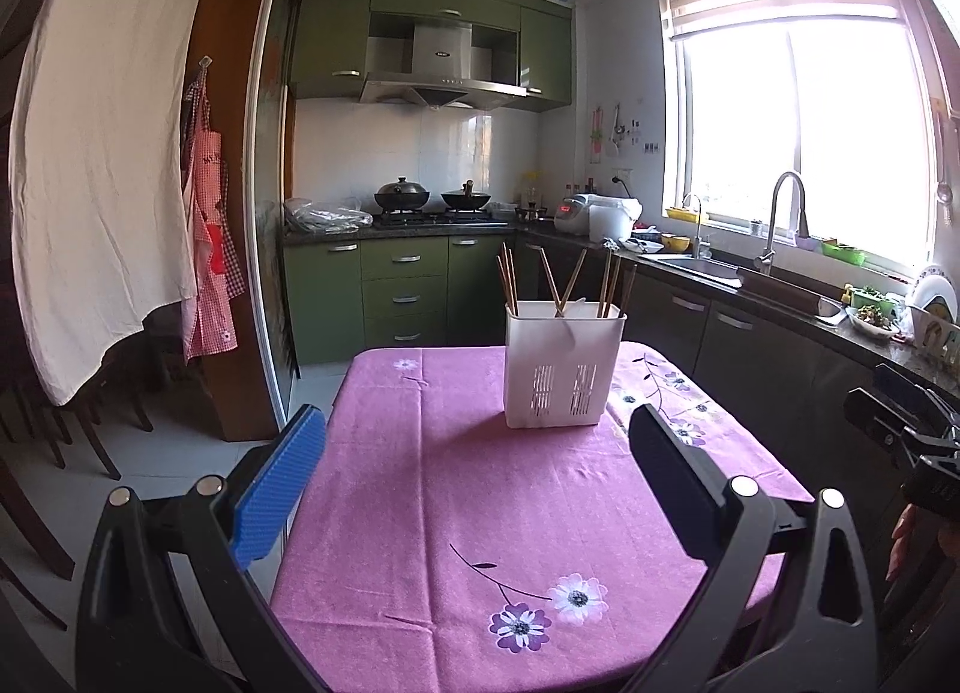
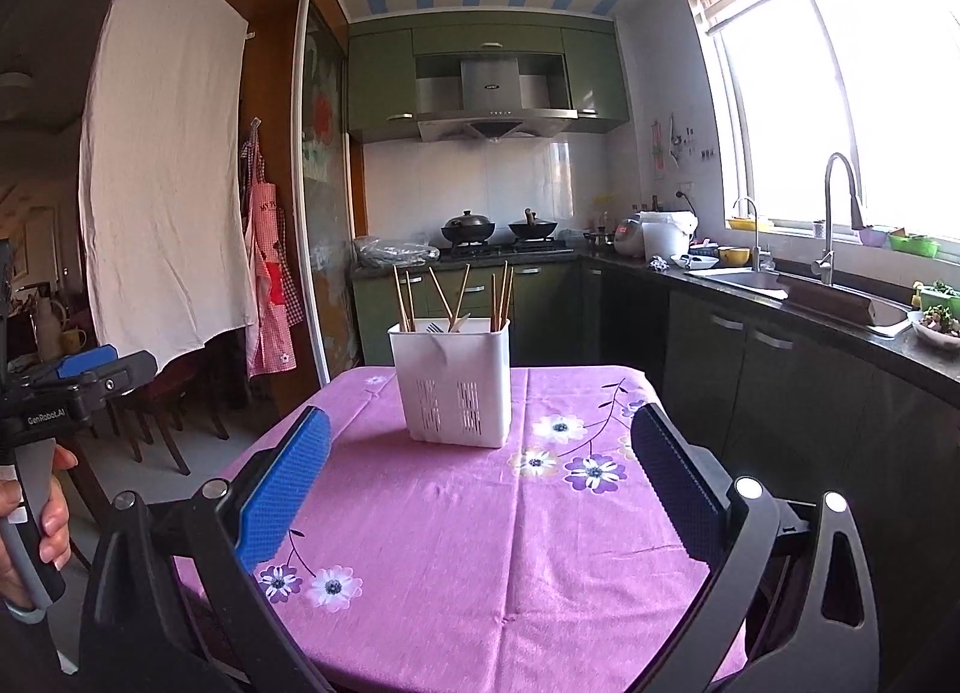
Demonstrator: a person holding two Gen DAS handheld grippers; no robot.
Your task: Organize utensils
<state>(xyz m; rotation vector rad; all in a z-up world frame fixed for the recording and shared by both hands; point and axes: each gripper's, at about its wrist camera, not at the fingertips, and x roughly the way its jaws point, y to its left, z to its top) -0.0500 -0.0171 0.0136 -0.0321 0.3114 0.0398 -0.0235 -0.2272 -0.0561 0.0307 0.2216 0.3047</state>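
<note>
**One holder, both grippers standing wide**

Left gripper point(image 1: 477, 471) is hovering low over the near half of the table, fingers spread wide, nothing between them. One ribbed blue pad point(image 1: 279, 489) is showing on the left finger; the other finger is showing only its black back. Right gripper point(image 2: 480, 483) is hanging likewise, wide and empty, with two textured blue pads facing each other.

One white plastic utensil holder point(image 2: 453, 384) is standing upright ahead of both grippers, past the fingertips and roughly centred between them, apart from either. It is boxy, with rounded corners and two groups of vertical drain slots on its near face, and a divider is showing at the rim. Wooden chopsticks point(image 2: 462, 288) are sticking out of it: about eight slim tan sticks, leaning in several directions; exact count is uncertain where they overlap. One pale fork point(image 2: 433, 327) is peeking just above the rim beside them in the right wrist view.

One table is lying under everything, covered by a pink tablecloth point(image 1: 456, 513), woven, creased, printed with purple and white flowers.

A person's hand point(image 2: 36, 519) is gripping the left tool's handle, seen at the left edge of the right wrist view.

Far ahead: two dark woks point(image 1: 402, 192) on the stove, green cabinets, one steel range hood point(image 1: 441, 75). To the right: one steel sink with two curved faucets.
</note>
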